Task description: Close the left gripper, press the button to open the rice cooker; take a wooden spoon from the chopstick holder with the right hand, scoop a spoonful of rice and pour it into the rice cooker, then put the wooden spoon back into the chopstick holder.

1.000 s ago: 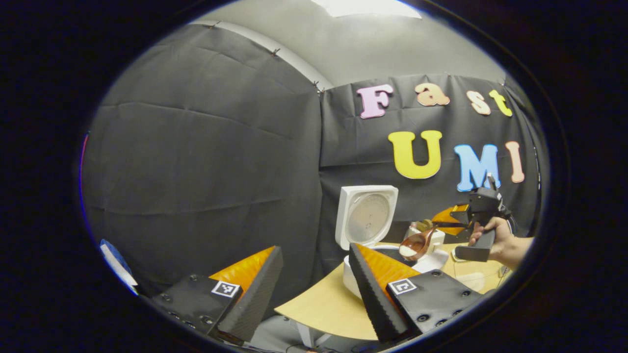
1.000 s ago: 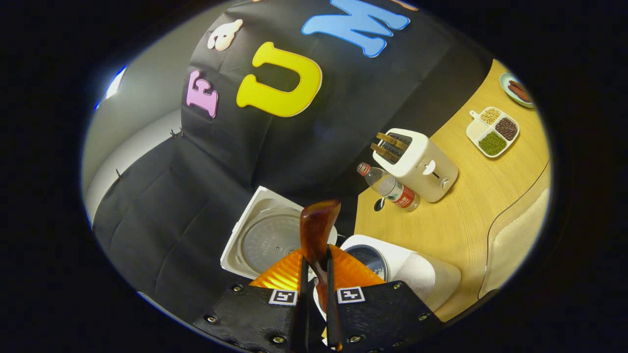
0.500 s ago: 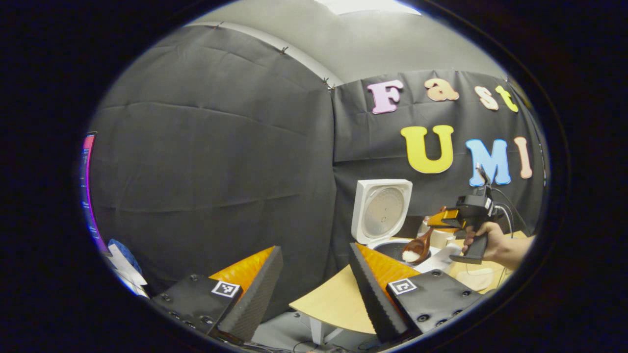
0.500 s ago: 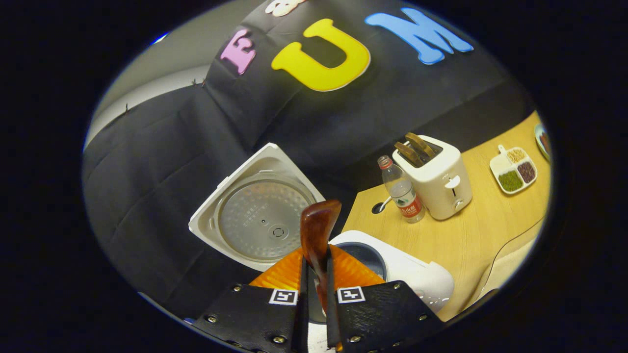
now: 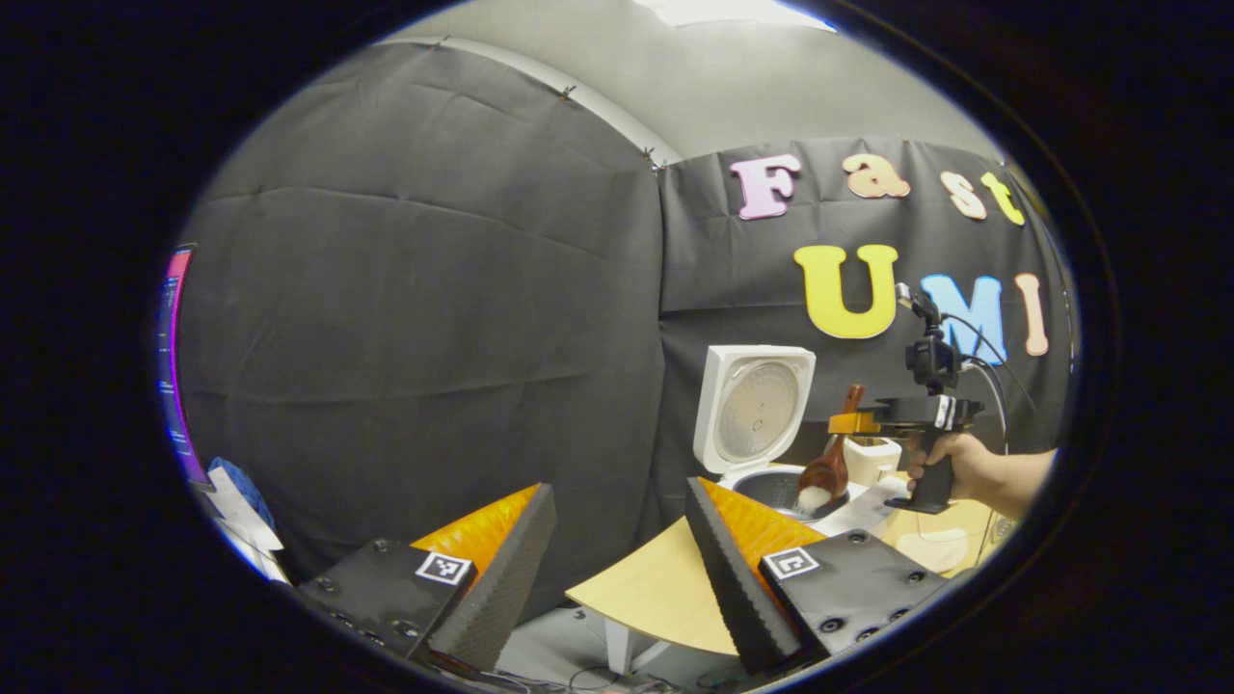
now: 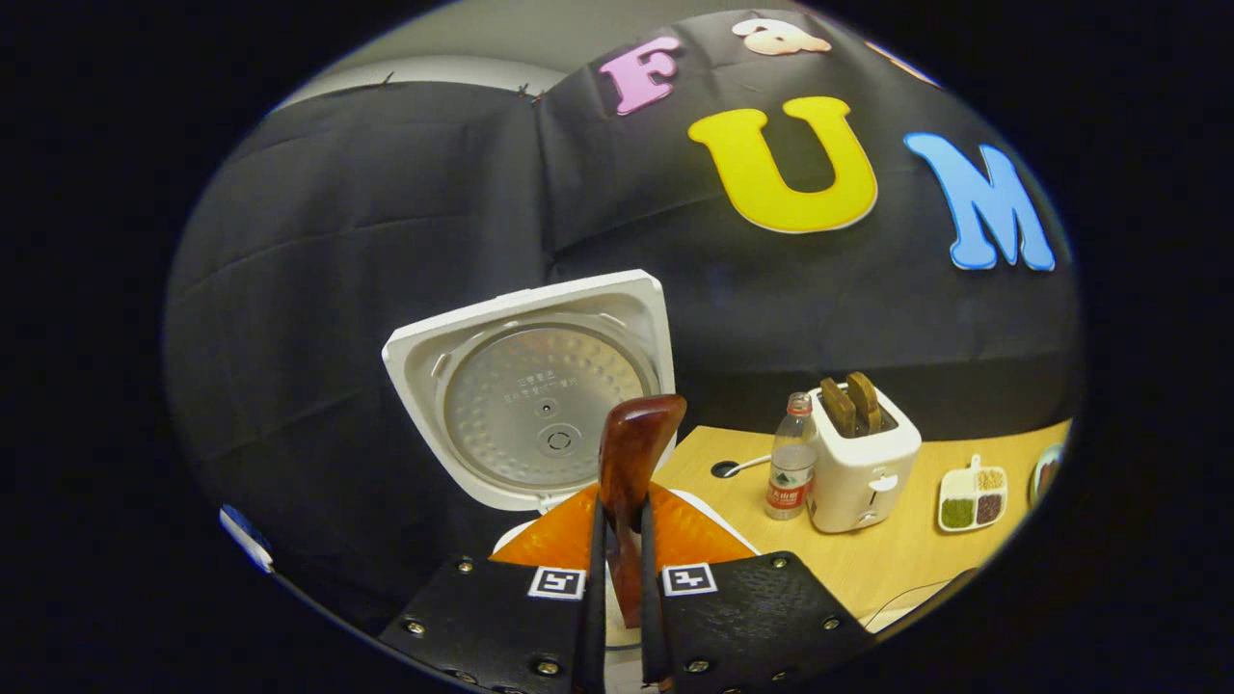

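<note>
The white rice cooker stands with its lid raised upright. My right gripper, held by a hand, is shut on the handle of the brown wooden spoon. The spoon hangs steeply, bowl down, with white rice at its tip over the open pot. In the right gripper view the handle's end sticks up between the shut fingers of the right gripper, in front of the lid. My left gripper stays open and holds nothing, low and left of the cooker, off the table's edge.
On the wooden table, to the right of the cooker, stand a water bottle, a white toaster with toast in it, and a divided dish of beans. The table's curved edge lies just beyond the left gripper.
The right gripper has lifted and turned, tipping the spoon from nearly level to bowl-down over the pot. The left gripper has barely moved and stays open.
</note>
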Demonstrator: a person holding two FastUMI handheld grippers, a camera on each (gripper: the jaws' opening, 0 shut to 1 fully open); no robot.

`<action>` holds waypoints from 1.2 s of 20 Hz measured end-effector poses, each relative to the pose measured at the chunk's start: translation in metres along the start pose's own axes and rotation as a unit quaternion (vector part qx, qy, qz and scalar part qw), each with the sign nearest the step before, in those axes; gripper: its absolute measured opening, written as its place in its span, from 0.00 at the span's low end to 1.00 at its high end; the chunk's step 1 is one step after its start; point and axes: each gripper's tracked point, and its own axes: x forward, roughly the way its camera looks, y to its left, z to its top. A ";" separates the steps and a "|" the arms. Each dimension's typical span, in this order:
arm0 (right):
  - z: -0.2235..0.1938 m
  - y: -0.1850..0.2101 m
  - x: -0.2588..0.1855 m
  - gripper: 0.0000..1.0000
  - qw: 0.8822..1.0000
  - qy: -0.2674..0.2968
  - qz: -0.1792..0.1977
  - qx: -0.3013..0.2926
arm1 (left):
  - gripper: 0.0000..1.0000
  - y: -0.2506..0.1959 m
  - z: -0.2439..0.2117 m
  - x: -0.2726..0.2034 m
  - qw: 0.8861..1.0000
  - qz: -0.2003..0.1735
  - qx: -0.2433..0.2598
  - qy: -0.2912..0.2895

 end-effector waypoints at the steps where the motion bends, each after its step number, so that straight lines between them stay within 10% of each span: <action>1: 0.003 0.002 -0.001 0.15 1.000 -0.005 -0.004 -0.023 | 0.95 0.000 -0.002 0.001 1.000 0.000 -0.001 0.000; 12: 0.009 0.007 -0.006 0.15 0.975 -0.021 -0.037 -0.217 | 0.95 -0.007 -0.003 0.013 1.000 -0.008 -0.007 -0.004; 24: 0.029 -0.015 -0.035 0.15 0.998 -0.029 -0.015 0.044 | 0.94 -0.021 0.020 0.012 0.999 -0.027 -0.011 -0.025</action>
